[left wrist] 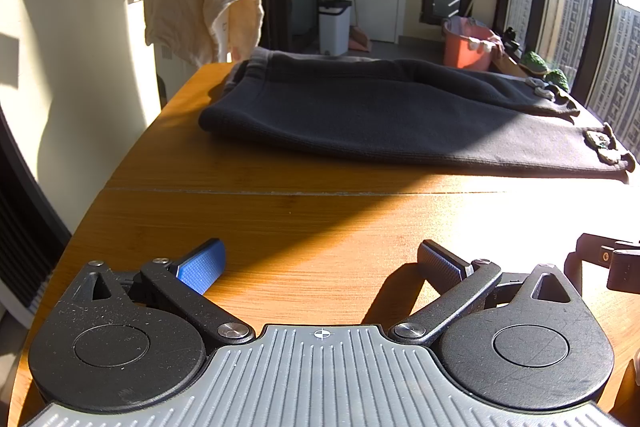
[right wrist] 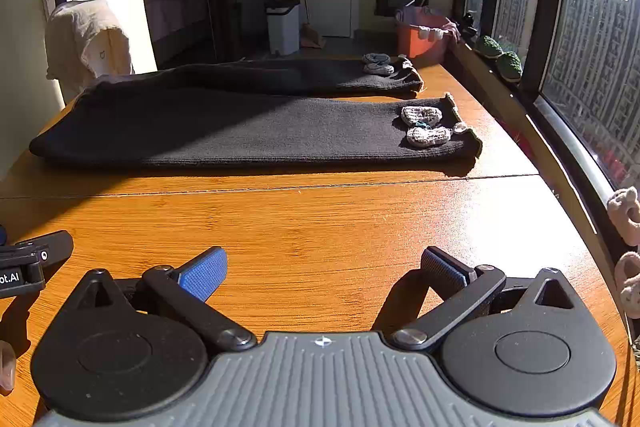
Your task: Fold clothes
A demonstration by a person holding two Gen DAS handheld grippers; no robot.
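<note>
**Right wrist view: dark trousers flat, both tongs spread and empty**

Right wrist view shows dark trousers (right wrist: 248,123) laid out across the far half of the wooden table (right wrist: 320,227), waist at far left, two legs running right, side by side with a narrow gap. Knitted patches (right wrist: 424,127) sewn near the hem of the near leg, more on the far leg. Right gripper (right wrist: 322,273) low over bare wood at the near edge, fingers wide apart, nothing between them. Left gripper (left wrist: 320,267) likewise spread and empty, well short of the cloth.

Risks, as judgement only:
- Pinching just the top layer of a leg, so the lower layer drags and bunches instead of folding.
- Catching a knitted patch rather than the hem, pulling on the stitching.
- Lifting the two ends unevenly, leaving a skewed fold line.
- Sliding thick fabric toward the far right edge near the window (right wrist: 580,67), letting a leg hang off.
- Hard sun glare on the wood hiding the near hem edge.
</note>
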